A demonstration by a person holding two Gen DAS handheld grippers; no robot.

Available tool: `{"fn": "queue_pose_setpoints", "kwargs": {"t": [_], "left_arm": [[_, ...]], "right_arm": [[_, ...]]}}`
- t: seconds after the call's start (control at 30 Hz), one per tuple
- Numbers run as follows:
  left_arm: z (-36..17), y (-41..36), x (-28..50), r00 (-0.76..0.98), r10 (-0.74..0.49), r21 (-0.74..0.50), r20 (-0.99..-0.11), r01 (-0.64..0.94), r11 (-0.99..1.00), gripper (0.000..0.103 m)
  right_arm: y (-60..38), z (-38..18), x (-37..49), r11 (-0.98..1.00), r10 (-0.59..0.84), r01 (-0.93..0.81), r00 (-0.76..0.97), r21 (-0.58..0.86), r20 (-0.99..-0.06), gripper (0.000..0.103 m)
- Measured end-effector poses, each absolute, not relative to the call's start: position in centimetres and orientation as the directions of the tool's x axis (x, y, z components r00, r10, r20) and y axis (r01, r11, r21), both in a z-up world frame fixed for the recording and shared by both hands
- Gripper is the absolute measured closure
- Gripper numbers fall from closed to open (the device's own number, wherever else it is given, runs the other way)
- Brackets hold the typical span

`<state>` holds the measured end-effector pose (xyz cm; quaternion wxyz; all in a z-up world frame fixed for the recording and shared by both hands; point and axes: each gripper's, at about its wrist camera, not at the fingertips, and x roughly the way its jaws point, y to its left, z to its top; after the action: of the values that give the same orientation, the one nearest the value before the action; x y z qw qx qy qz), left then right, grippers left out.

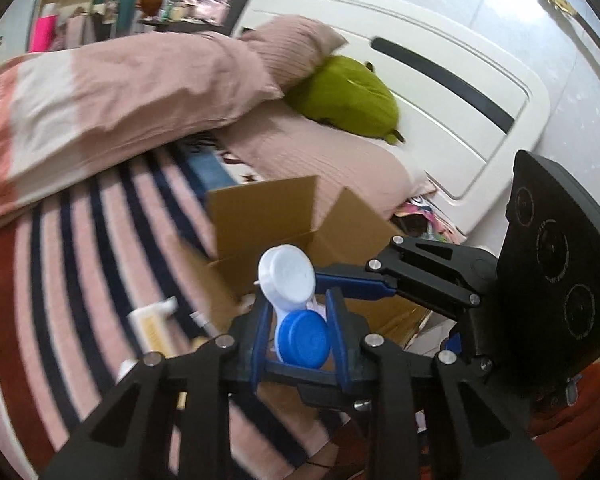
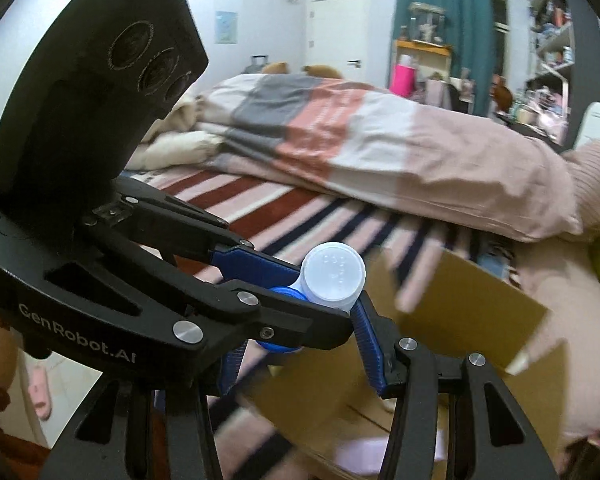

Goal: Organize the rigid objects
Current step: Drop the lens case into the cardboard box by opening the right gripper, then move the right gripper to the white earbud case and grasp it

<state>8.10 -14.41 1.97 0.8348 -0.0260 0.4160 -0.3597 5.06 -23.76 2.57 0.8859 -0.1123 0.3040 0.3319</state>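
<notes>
The left claw [image 1: 298, 334] pinches a contact lens case [image 1: 294, 300] between its blue pads, white cap up and blue cap low, held above the cardboard box [image 1: 339, 236] on the striped bed [image 1: 80, 240]. The right claw [image 2: 300, 340] is spread, one finger beside the case. The grip looks narrow, on the lower cap only; a knock from the right claw could, I judge, twist the case loose onto the bedding.

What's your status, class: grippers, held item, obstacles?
Left gripper shut on contact lens case. Right gripper open beside it. Cardboard box ahead, open.
</notes>
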Motion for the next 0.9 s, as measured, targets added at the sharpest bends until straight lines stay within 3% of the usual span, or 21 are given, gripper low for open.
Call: {"fn": "queue_pose_setpoints", "kwargs": {"t": [0.3, 0.37, 0.4, 0.43, 0.5, 0.53, 0.57, 0.73, 0.83, 0.9], "left_arm": [[0.6, -21.4, 11.7, 0.239, -0.603, -0.370, -0.761, 0.604, 0.706, 0.079], [0.4, -21.8, 12.0, 0.233, -0.587, -0.363, -0.775, 0.597, 0.716, 0.075], [0.4, -22.0, 12.1, 0.240, -0.574, -0.350, -0.783, 0.593, 0.725, 0.065], [0.5, -22.0, 12.2, 0.249, -0.564, -0.339, -0.787, 0.590, 0.733, 0.051], [0.5, -21.9, 12.2, 0.259, -0.562, -0.336, -0.785, 0.584, 0.739, 0.042], [0.6, -21.7, 12.2, 0.262, -0.562, -0.335, -0.784, 0.584, 0.740, 0.042], [0.7, -21.4, 12.1, 0.268, -0.560, -0.331, -0.784, 0.581, 0.743, 0.041], [1.5, -19.0, 11.4, 0.316, -0.551, -0.315, -0.773, 0.563, 0.764, 0.038], [2.5, -16.8, 10.5, 0.358, -0.541, -0.297, -0.761, 0.550, 0.781, 0.037], [3.1, -14.8, 9.9, 0.396, -0.525, -0.280, -0.753, 0.530, 0.801, 0.037]], "right_arm": [[-29.9, 1.0, 8.6, 0.833, 0.417, -0.551, 0.562, 0.052, -0.715, 0.057], [-30.4, 0.6, 9.2, 0.843, 0.406, -0.534, 0.542, 0.072, -0.736, 0.057], [-30.6, 0.5, 9.3, 0.847, 0.401, -0.526, 0.534, 0.079, -0.744, 0.056], [-30.8, 0.4, 9.5, 0.852, 0.393, -0.517, 0.528, 0.082, -0.753, 0.054], [-31.0, 0.3, 9.4, 0.857, 0.376, -0.511, 0.529, 0.069, -0.761, 0.044], [-31.1, 0.3, 9.4, 0.859, 0.373, -0.508, 0.530, 0.067, -0.762, 0.034], [-31.0, 0.3, 9.2, 0.859, 0.374, -0.508, 0.530, 0.068, -0.761, 0.030], [-30.6, 0.6, 8.9, 0.852, 0.387, -0.517, 0.514, 0.084, -0.766, 0.026], [-29.7, 1.0, 8.5, 0.842, 0.401, -0.532, 0.508, 0.088, -0.762, 0.015], [-28.7, 1.7, 7.8, 0.824, 0.435, -0.560, 0.529, 0.086, -0.728, 0.015]]}}
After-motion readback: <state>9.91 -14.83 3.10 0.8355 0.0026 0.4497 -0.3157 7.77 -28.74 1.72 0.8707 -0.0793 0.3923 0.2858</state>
